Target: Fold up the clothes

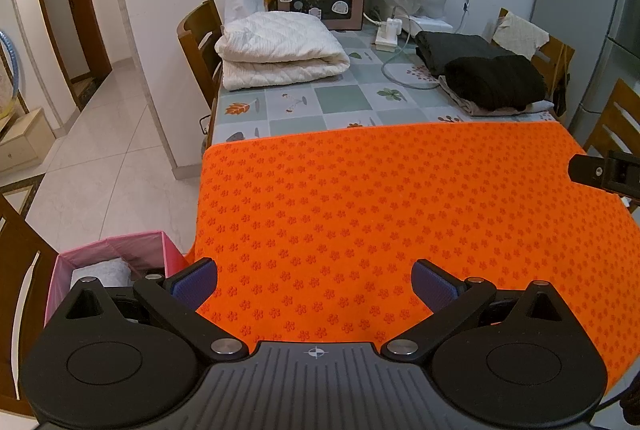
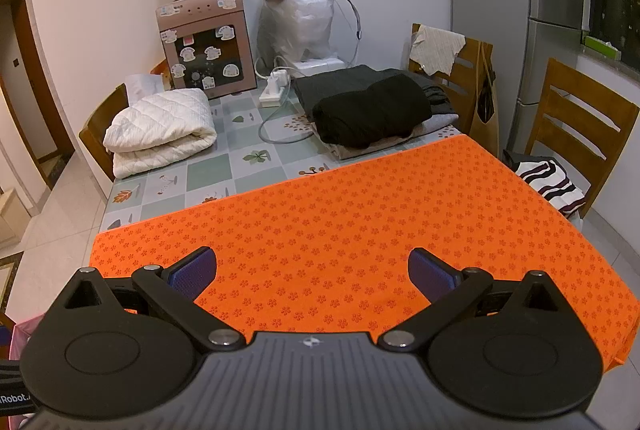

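Observation:
An orange mat (image 1: 380, 214) with a flower print covers the near half of the table; it also shows in the right wrist view (image 2: 360, 234). No garment lies on it. My left gripper (image 1: 314, 284) is open and empty above the mat's near edge. My right gripper (image 2: 312, 274) is open and empty above the near edge too; its tip shows at the right edge of the left wrist view (image 1: 604, 172). A stack of folded dark clothes (image 2: 372, 110) sits at the back right of the table (image 1: 492, 78). A striped garment (image 2: 550, 186) lies on a chair at the right.
A folded white quilt (image 1: 276, 50) lies at the back left of the checked tablecloth (image 1: 340, 102). A pink water dispenser (image 2: 206, 42), a bagged appliance (image 2: 302, 18) and a power strip (image 2: 274, 88) stand at the back. A pink fabric bin (image 1: 116, 266) sits on the floor at left. Wooden chairs (image 2: 576, 126) surround the table.

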`<state>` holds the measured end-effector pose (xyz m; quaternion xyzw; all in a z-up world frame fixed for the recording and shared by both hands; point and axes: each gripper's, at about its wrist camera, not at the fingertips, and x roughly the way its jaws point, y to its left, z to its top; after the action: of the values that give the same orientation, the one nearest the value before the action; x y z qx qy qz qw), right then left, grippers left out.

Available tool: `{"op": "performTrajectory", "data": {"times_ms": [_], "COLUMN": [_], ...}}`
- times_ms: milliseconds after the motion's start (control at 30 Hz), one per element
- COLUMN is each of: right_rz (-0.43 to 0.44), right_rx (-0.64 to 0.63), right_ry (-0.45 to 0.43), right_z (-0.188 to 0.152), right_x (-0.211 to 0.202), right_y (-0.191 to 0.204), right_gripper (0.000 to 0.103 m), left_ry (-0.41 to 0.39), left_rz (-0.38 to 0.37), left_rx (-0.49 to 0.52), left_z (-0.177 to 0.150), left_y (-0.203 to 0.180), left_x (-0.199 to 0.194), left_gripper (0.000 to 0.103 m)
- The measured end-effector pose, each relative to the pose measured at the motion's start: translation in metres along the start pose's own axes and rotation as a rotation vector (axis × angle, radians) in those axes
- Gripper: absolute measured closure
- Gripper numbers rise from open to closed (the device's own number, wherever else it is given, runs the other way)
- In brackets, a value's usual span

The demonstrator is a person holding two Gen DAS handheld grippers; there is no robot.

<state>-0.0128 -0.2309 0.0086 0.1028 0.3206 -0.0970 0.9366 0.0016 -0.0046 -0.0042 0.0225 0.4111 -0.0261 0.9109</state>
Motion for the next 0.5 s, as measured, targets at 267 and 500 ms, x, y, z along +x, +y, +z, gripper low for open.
{"op": "performTrajectory", "data": {"times_ms": [267, 500], "right_rz": [0.003, 0.004], "right_rx": [0.009, 0.021], "right_ry": [0.002, 0.003], "right_z": [-0.0011, -0.0020], "right_x": [0.0004, 0.0011], "right_y": [-0.0020, -0.0056], "right_gripper": [0.000, 0.000], "left_ry": [0.001, 0.006], "left_rz": [0.006, 0.013], "left_rx": [0.008, 0.017], "left_z": [0.0007, 0.0007], "left_y": [-0.0020, -0.0048], "left_x": [-0.0009, -0.0010], "left_gripper": [0.000, 0.000]}}
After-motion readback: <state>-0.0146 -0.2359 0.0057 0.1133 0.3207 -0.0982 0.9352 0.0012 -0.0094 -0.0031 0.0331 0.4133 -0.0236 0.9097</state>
